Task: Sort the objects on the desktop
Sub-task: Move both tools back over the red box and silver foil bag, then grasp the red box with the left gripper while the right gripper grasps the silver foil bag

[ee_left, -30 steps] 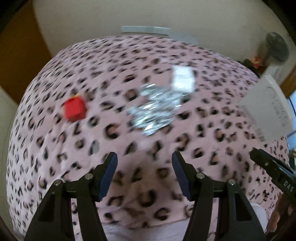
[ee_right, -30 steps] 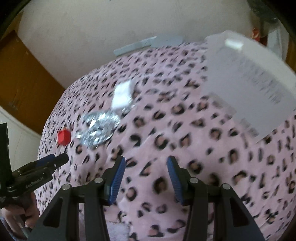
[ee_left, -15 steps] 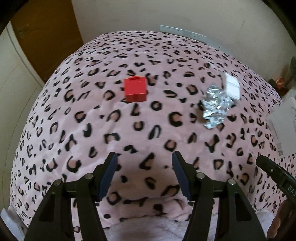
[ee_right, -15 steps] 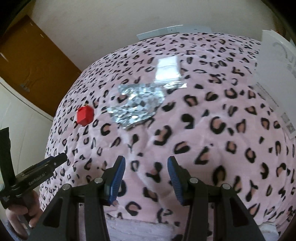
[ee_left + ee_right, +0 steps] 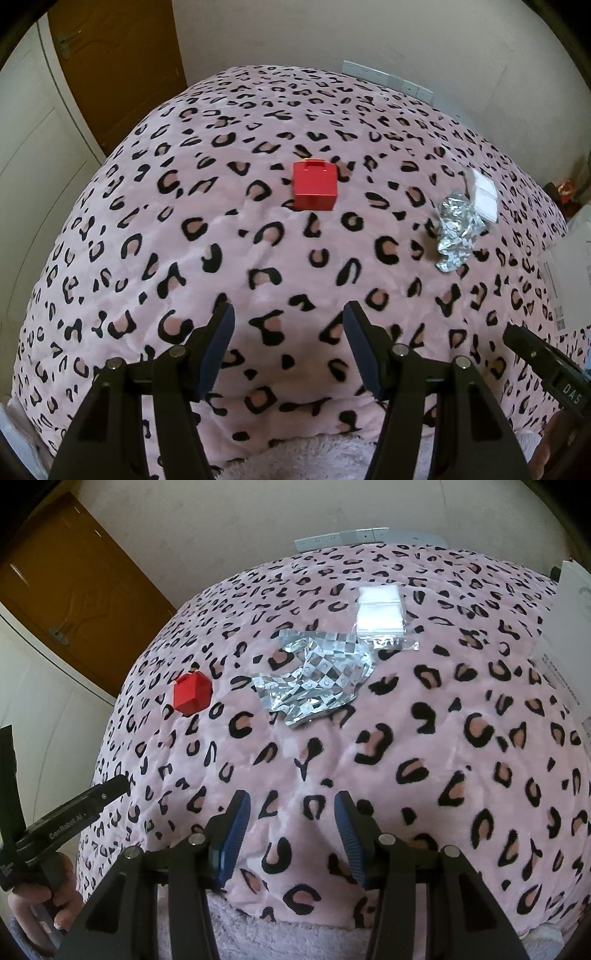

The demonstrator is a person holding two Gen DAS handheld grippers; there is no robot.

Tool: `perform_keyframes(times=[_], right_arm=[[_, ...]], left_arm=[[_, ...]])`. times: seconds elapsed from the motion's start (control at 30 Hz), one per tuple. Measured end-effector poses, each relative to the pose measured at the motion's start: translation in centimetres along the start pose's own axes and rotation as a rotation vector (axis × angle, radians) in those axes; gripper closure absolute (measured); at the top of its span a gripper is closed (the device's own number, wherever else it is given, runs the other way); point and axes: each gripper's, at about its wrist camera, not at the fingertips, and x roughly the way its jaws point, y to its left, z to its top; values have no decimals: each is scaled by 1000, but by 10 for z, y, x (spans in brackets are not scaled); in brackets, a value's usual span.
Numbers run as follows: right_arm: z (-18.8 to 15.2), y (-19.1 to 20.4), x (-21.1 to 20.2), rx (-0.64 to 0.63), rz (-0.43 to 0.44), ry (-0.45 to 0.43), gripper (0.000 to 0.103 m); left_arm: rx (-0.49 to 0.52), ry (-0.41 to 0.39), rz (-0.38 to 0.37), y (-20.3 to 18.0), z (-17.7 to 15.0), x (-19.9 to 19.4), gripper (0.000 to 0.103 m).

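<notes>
With both tools' jaws apart and empty, bring the left tool [image 5: 287, 349] squarely over the red box [image 5: 314, 186] at twelve o'clock; right tool [image 5: 291, 834] waits.

You are looking at three things lying on the pink leopard-print blanket [image 5: 258, 258]. The small red box [image 5: 314, 186] is sitting upright and alone toward the left, a small tab showing at its top edge. Well apart from it to the right, the crumpled silver foil wrapper [image 5: 314, 679] is lying flat and wrinkled, its checkered surface catching the light. The clear plastic bag [image 5: 380, 613] with white contents is lying just behind the wrapper, its near edge touching or overlapping the foil.
</notes>
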Motion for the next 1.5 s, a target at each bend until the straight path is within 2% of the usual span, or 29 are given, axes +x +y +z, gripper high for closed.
perform_keyframes(times=[0.23,0.4,0.67,1.3,1.5], right_arm=[[0,-5,8,18,-7,5,55],[1,-14,13,55,-13,4,55],[11,-28,15,111,-23,-16,55],[63,-38,57,235,-1,-64,53],[77,-44,77,277,-4,-34,50]], left_arm=[[-15,9,-1,5,2,9,41],[-7,12,-8,0,6,17,35],[7,3,-27,-9,21,26,34],[7,23,-9,-11,82,97,32],[1,32,-5,-10,103,118,32]])
